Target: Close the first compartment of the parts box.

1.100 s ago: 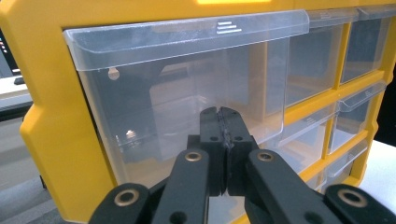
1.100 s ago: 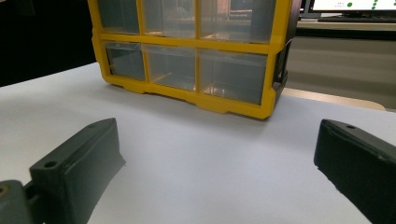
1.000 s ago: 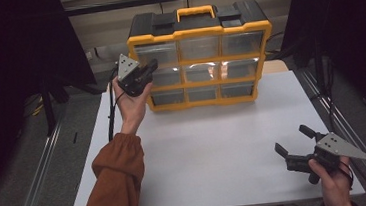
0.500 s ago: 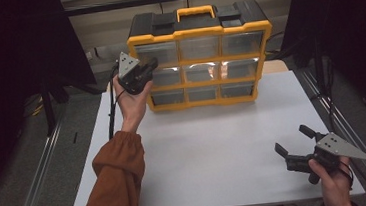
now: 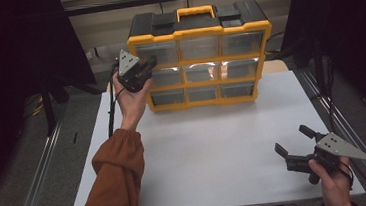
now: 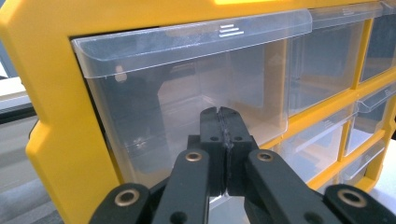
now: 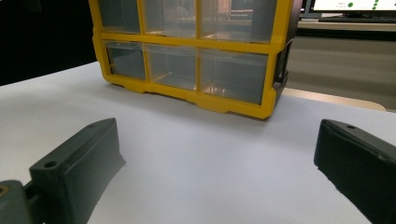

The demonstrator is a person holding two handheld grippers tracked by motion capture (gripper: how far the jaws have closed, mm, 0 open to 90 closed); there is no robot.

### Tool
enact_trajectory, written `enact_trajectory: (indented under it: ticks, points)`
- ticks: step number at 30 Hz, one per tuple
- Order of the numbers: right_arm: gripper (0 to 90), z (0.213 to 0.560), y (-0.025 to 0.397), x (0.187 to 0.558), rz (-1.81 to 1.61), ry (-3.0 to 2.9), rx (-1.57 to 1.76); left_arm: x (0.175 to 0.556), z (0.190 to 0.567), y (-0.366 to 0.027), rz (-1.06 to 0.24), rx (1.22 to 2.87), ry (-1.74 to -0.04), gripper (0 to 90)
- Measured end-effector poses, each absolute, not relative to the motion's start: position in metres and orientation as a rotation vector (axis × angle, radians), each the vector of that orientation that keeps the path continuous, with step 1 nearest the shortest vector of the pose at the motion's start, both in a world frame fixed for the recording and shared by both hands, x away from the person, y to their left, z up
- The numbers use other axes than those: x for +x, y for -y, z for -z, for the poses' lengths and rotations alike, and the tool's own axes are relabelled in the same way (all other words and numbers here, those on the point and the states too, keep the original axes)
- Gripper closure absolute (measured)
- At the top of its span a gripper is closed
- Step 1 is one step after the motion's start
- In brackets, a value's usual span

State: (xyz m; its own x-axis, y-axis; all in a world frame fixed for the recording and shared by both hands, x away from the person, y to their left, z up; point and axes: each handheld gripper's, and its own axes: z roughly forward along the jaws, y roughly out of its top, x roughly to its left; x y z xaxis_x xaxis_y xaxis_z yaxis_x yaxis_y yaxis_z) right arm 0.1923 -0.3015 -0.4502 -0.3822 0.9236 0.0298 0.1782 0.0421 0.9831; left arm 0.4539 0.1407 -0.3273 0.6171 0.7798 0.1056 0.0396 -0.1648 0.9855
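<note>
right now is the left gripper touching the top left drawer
Cannot tell: in the left gripper view the shut left gripper overlaps the top left drawer, showing neither contact nor gap.

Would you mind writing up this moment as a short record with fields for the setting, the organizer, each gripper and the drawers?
setting: white table, dim room around it
organizer: yellow drawer organizer with black top and yellow handle, upright at the far edge of the table
drawers: clear drawers in three rows of three, all pushed in; contents cannot be told
left gripper: raised, jaws closed together, tips right at the front of the top-left drawer
right gripper: jaws wide open, low over the near right part of the table, holding nothing
</note>
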Motion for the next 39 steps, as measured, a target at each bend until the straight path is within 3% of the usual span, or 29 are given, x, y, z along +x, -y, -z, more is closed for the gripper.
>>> enact_trajectory:
  ticks: [33,36,39]
  points:
    - [0.5,0.452,0.303,0.197,-1.408,-1.663,1.128,0.466,0.329,-0.139,-0.773,1.621,-0.713,89.8]
    - [0.5,0.452,0.302,0.197,-1.408,-1.658,1.131,0.466,0.331,-0.14,-0.709,1.581,-0.731,88.3]
    - [0.5,0.452,0.302,0.197,-1.404,-1.656,1.125,0.462,0.33,-0.138,-0.762,1.63,-0.709,82.0]
